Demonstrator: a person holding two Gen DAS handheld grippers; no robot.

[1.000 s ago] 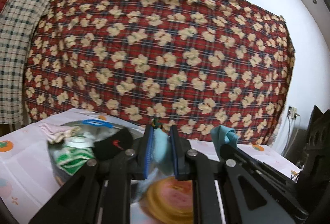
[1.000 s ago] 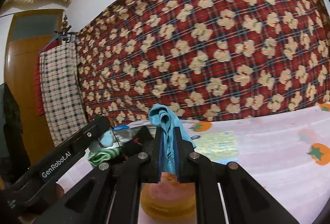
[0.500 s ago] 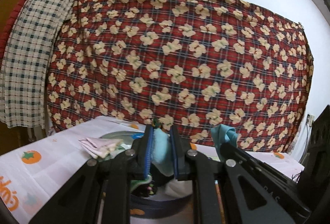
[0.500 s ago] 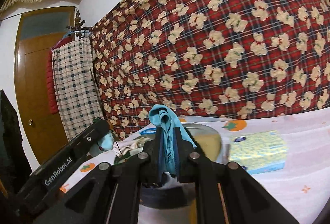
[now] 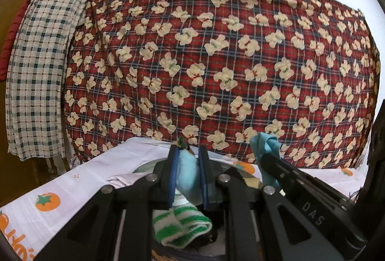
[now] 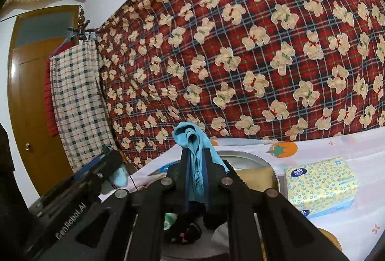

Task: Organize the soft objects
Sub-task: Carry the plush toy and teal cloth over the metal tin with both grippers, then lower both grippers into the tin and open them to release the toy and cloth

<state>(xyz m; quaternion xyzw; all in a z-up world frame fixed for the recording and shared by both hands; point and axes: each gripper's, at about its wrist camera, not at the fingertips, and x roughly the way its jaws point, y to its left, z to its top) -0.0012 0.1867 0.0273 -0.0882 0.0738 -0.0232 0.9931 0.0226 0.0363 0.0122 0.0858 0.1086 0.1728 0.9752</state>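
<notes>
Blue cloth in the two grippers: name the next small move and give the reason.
Probably draw the grippers apart to stretch it flat. The left gripper and right gripper each pinch a bunched end of the blue cloth, held above the metal basin, so it is still crumpled.
</notes>
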